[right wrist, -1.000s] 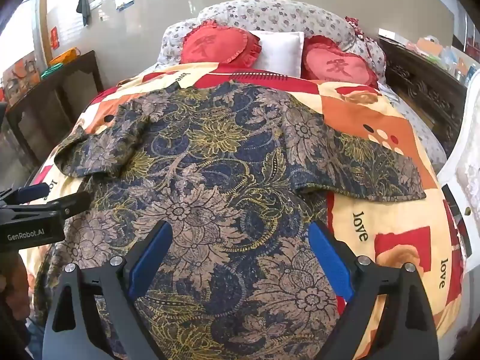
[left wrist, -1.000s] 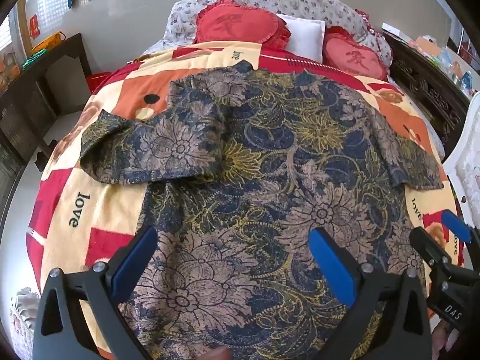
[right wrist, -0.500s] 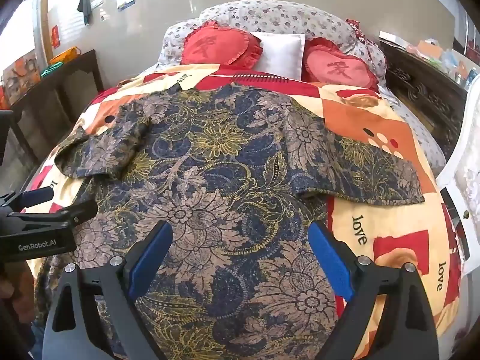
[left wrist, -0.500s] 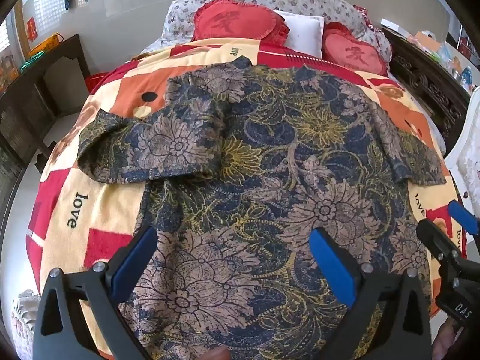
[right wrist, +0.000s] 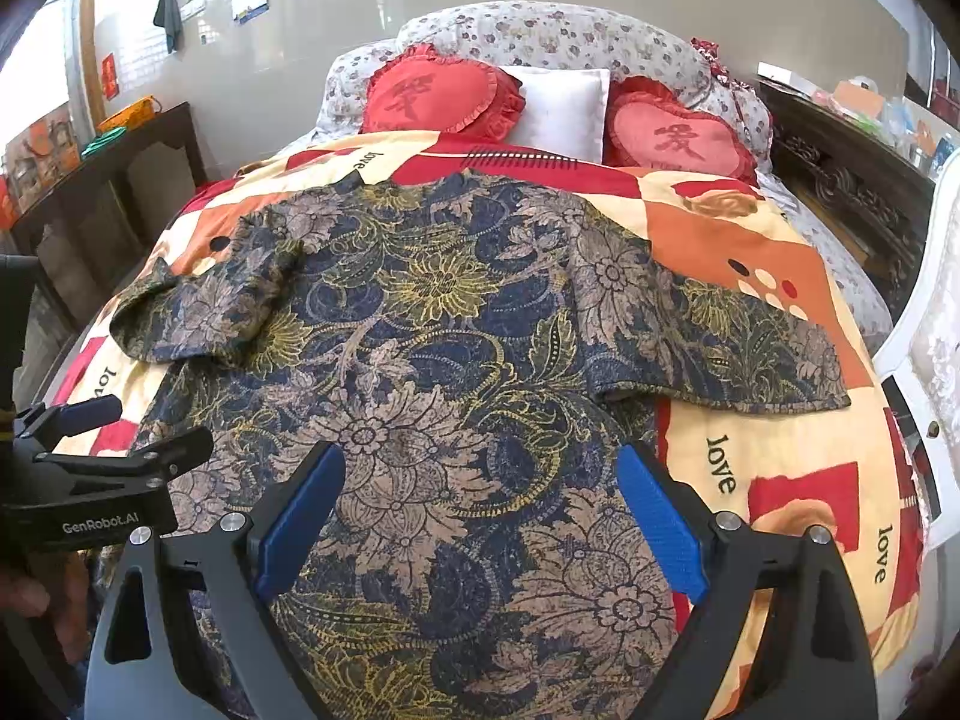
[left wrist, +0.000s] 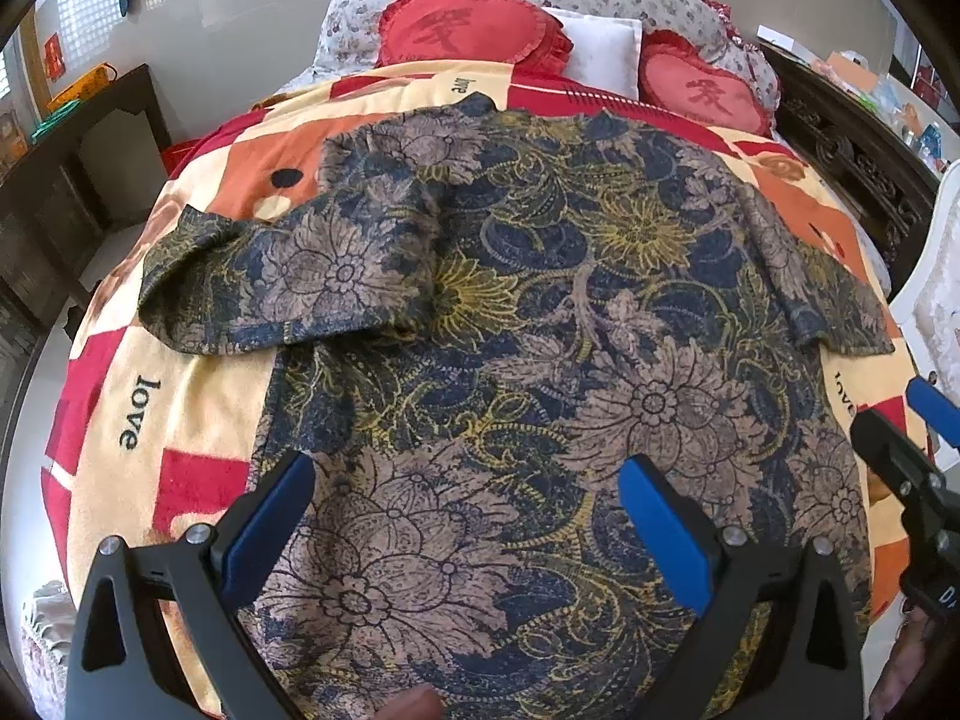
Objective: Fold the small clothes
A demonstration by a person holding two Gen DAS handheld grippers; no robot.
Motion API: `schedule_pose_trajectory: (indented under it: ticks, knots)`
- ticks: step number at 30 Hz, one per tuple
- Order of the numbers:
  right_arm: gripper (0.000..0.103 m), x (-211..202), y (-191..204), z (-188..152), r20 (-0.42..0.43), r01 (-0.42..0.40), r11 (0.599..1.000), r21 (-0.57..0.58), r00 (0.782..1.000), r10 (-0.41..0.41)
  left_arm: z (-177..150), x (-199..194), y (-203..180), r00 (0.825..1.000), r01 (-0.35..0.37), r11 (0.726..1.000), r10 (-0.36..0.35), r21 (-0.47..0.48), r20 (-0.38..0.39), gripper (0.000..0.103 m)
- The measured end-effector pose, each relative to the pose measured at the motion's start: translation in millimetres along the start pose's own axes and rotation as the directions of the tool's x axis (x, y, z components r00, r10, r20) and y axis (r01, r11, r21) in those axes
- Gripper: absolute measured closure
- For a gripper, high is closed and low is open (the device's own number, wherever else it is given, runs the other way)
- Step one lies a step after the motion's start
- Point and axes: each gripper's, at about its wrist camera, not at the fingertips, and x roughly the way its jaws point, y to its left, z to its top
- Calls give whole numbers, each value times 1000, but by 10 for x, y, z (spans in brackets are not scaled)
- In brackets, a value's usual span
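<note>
A dark blue, tan and yellow floral short-sleeved shirt [left wrist: 540, 324] lies spread flat on the bed, collar toward the pillows; it also shows in the right wrist view [right wrist: 432, 372]. Its left sleeve [left wrist: 270, 276] is rumpled; its right sleeve [right wrist: 732, 342] lies flat. My left gripper [left wrist: 468, 516] is open and empty above the shirt's lower left part. My right gripper [right wrist: 480, 510] is open and empty above the lower right part. Each gripper shows at the edge of the other's view, the right one [left wrist: 906, 438] and the left one [right wrist: 102, 432].
A red, orange and cream "love" blanket [left wrist: 150, 420] covers the bed. Two red heart cushions [right wrist: 444, 90] and a white pillow [right wrist: 558, 108] lie at the head. Dark wooden furniture [right wrist: 120, 192] stands left, a carved sideboard [right wrist: 852, 180] right, a white chair [right wrist: 936, 330] at far right.
Both grippers have drifted slightly forward over the shirt. They stay open. The shirt has not moved.
</note>
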Motion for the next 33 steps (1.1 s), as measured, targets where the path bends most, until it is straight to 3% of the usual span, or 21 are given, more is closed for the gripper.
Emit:
schedule_pose_trajectory:
  ticks: [6,9,14,17,23,33]
  knots:
    - [1,1,-2,1,-1,1,1000,4,1000,-1,-14,-7,-47,998,0,998,-4,68,61,0]
    - [1,11,-7,1,-4,4,1000,6,1000,-4,-46,59,-73,998,46,994,-49,103,32,0]
    - [1,36,-1,31,-20,63,998,22,998,-62,-171,106,-92,1000,8,991,-11,137,21,0]
    - [1,32,-6,40,-41,117,992,41,992,-115,-222,90,-41,999,-12,992,8,127,35,0]
    - [1,-9,-47,28,-37,196,979,54,980,-194,-202,89,150,999,40,998,-41,43,33,0]
    - [1,-1,-197,-13,-30,387,922,9,922,-387,-197,130,157,999,30,999,-31,16,19,0]
